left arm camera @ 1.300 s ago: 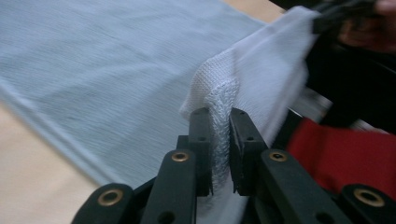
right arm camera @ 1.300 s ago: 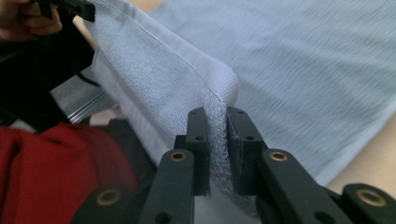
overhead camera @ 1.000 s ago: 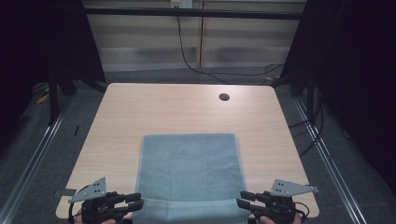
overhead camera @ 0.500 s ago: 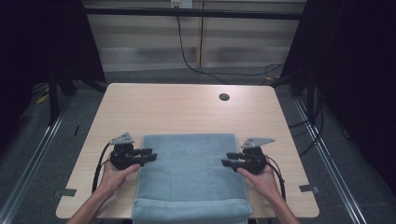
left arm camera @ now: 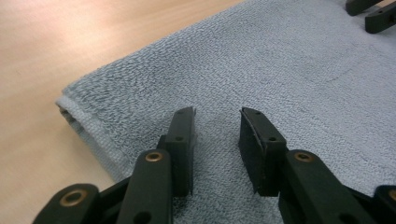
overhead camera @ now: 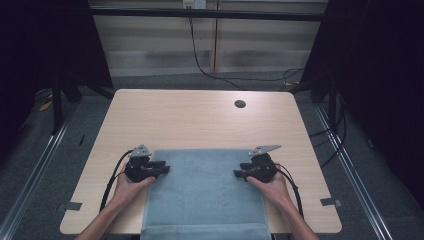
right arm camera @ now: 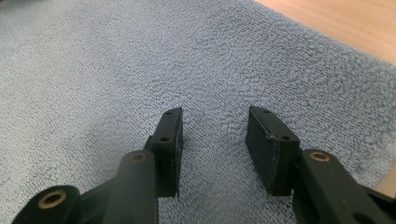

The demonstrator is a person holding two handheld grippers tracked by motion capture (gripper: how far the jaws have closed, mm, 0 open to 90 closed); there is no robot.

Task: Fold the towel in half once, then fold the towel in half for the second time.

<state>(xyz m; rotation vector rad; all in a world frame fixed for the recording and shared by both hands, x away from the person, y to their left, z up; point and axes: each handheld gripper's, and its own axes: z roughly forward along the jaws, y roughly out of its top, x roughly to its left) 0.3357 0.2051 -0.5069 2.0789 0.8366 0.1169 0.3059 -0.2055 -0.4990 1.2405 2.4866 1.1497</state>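
Got the towel (overhead camera: 202, 192) flat on the table's (overhead camera: 200, 120) near half, front edge hanging off. My left gripper (overhead camera: 162, 170) just closed a bit, right gripper (overhead camera: 239, 174) barely moved; both open over its side edges, nothing pinched.

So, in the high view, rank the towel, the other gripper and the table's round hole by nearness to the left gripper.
1. Towel, under the left gripper.
2. Right gripper, across the towel.
3. Round hole, far right of the table.
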